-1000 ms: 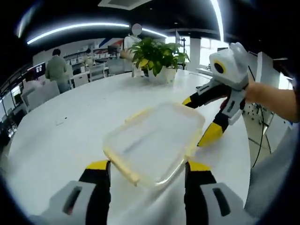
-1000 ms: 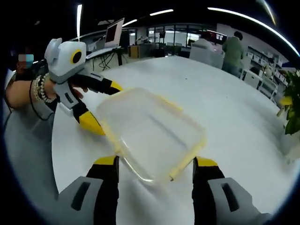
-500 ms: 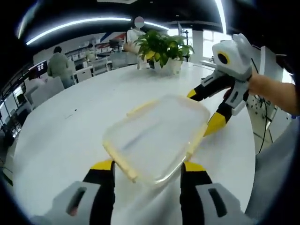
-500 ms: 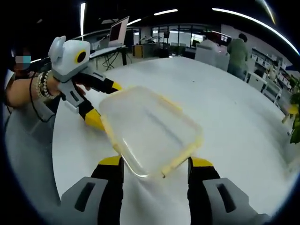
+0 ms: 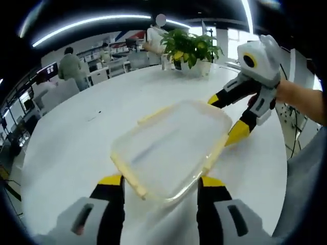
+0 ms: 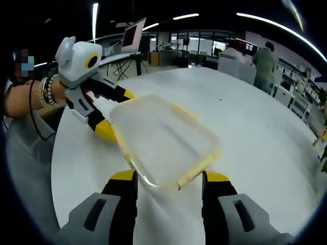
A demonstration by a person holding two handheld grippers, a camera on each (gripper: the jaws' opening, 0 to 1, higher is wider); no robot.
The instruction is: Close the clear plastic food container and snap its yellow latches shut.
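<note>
A clear plastic container (image 5: 171,145) with its lid on and yellow latches along its edges lies on the white round table (image 5: 76,148). My left gripper (image 5: 159,184) is open. Its jaws straddle the near end of the container, close against a yellow latch (image 5: 129,178). My right gripper (image 6: 168,178) is open too and straddles the opposite end of the container (image 6: 163,138), where a yellow latch (image 6: 196,168) sticks outward. The other gripper appears across the container in both views: the right gripper (image 5: 228,116) and the left gripper (image 6: 115,113).
A potted plant (image 5: 190,51) stands at the far side of the table. People stand among desks and chairs (image 5: 69,69) beyond it. A hand with bracelets (image 6: 46,94) holds the left gripper. White tabletop (image 6: 255,138) stretches away past the container.
Both pairs of jaws have narrowed slightly around the container's ends. The views have shifted a little; the container stays between the two grippers.
</note>
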